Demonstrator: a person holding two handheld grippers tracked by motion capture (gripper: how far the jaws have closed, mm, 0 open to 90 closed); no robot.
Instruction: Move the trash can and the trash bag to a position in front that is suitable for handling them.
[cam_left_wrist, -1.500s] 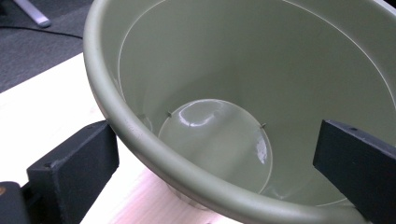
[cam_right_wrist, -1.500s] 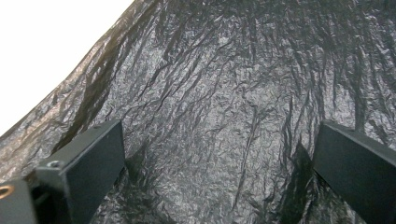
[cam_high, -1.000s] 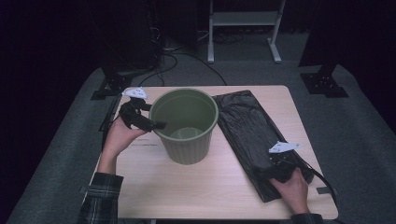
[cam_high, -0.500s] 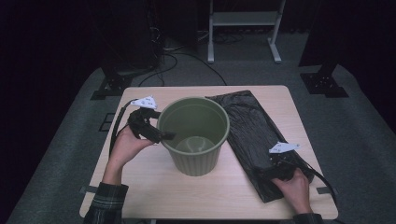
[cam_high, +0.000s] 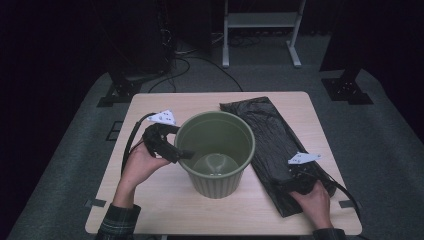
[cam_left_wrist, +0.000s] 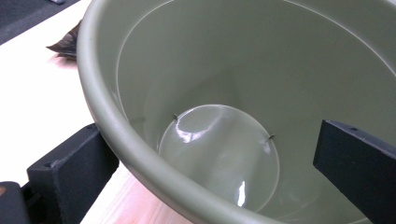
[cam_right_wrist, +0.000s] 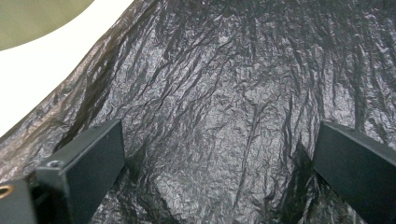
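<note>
An empty olive-green plastic bin (cam_high: 216, 184) stands upright mid-table. My left gripper (cam_high: 181, 154) straddles its left rim, open, with one jaw outside the wall and the other inside. In the left gripper view the bin's rim (cam_left_wrist: 116, 135) passes just beside the outer jaw, and the shiny bottom lies between the jaws. A flat black plastic bag (cam_high: 265, 132) lies right of the bin. My right gripper (cam_high: 296, 183) rests low over the bag's near end, open. In the right gripper view the crinkled bag (cam_right_wrist: 224, 93) spreads between the wide jaws.
The light wooden table (cam_high: 160, 210) has bare room at its front left. Behind it are dark floor, cables, black stand feet (cam_high: 120, 92) and a white metal frame (cam_high: 260, 30). A slice of the green bin (cam_right_wrist: 37, 18) shows at the right gripper view's top left.
The bin has shifted right and toward the person, and my left gripper has moved with it on the rim. The right gripper has stayed on the bag.
</note>
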